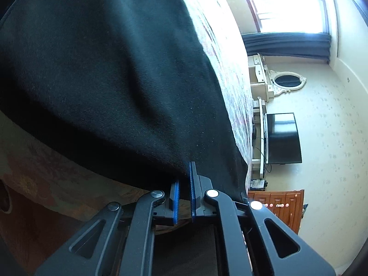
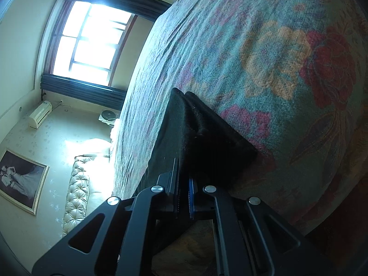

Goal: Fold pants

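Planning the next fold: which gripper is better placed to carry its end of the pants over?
Right, probably. The right gripper is shut on a small free corner of the black pants above the floral bedspread; the left gripper pinches an edge under a broad, heavier spread.

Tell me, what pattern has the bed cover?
Teal bed cover with red and yellow flowers, clearest in the right wrist view.

The right tool (image 2: 184, 184) is clamped on the edge of the black pants (image 2: 202, 138), its blue-padded fingers (image 2: 191, 197) pressed close with the cloth between them. From there the doubled dark fabric runs away over the bed's floral cover (image 2: 276, 53) to a narrow fold. Far left, a bright window (image 2: 89, 43) sits above a dark curtain (image 2: 85, 89); a framed photograph (image 2: 20, 179) hangs beside a tufted cream headboard (image 2: 76, 191).
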### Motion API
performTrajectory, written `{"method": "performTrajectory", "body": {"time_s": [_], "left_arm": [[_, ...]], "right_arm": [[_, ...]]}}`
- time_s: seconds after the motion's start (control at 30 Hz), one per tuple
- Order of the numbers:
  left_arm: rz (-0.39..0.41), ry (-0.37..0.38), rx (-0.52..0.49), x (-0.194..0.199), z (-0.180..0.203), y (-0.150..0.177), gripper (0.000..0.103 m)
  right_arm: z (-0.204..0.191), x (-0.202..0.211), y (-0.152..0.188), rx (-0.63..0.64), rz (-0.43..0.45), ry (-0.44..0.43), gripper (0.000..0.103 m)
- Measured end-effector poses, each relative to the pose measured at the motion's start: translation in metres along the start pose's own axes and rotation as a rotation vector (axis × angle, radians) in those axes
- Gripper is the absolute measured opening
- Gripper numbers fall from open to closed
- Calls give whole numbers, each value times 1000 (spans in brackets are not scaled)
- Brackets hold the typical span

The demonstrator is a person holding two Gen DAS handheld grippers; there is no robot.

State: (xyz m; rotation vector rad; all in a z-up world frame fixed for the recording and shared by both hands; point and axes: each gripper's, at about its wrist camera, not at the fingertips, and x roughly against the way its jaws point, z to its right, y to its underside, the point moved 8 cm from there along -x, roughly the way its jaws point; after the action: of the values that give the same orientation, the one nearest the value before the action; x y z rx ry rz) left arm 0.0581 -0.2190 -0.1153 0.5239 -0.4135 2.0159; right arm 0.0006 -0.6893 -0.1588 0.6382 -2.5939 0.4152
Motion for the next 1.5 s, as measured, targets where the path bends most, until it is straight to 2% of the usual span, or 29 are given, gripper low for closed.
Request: {"method": "performTrajectory", "body": {"time_s": [0.1, 0.23, 0.4, 0.47, 0.5, 0.57, 0.6, 0.63, 0.67, 0.77, 0.83, 0.93, 1.0, 1.1, 1.17, 1.23, 1.3, 1.33, 1.4, 1.5], "left_arm": [[1, 8, -22, 3, 6, 2, 7], [-17, -6, -30, 0, 0, 6, 7], [-55, -28, -9, -14, -13, 8, 8], [-64, -16, 4, -14, -14, 9, 9], [-72, -6, 10, -14, -13, 9, 13], [-101, 26, 0, -13, -8, 12, 35], [-114, 35, -16, -11, -2, 14, 56], [-124, 10, -40, -9, 3, 17, 83], [-121, -28, -67, -4, 4, 18, 86], [-148, -25, -202, 4, 27, 23, 87], [-126, -61, -340, 12, 43, 17, 87], [-23, -129, -566, 29, 63, -3, 87], [57, -188, -651, 40, 67, -26, 87], [135, -242, -651, 51, 54, -67, 87], [144, -258, -598, 54, 30, -91, 87], [144, -304, -531, 57, -3, -112, 87], [112, -310, -461, 60, -34, -122, 87], [103, -261, -447, 60, -39, -120, 87], [99, -205, -483, 66, -39, -116, 87], [77, -227, -574, 62, -38, -108, 87]], "right_arm": [[3, 6, 3, 12, -10, 8, 5], [29, 6, 7, -31, -29, 37, 5], [38, 6, 8, -70, -44, 14, 5], [38, 12, 7, -89, -45, -2, 11], [40, 17, 4, -100, -38, -7, 13], [39, 29, 0, -97, -28, -3, 25], [38, 35, -3, -81, -21, 14, 30], [35, 42, -7, -58, -11, 25, 41], [32, 48, -11, -32, 2, 37, 54], [20, 62, -31, 47, 38, 53, 57], [12, 58, -39, 83, 0, 36, 76], [8, 39, -46, 158, -82, 56, 77], [12, 26, -50, 202, -117, 101, 77], [21, 6, -46, 170, -202, 69, 78], [20, 4, -46, 144, -207, 19, 88], [17, 3, -42, 101, -249, -55, 88], [12, -2, -34, 76, -303, -123, 88], [11, -2, -34, 78, -313, -139, 88], [8, -1, -36, 63, -332, -207, 88], [19, 6, -55, -14, -282, -258, 88]]}}
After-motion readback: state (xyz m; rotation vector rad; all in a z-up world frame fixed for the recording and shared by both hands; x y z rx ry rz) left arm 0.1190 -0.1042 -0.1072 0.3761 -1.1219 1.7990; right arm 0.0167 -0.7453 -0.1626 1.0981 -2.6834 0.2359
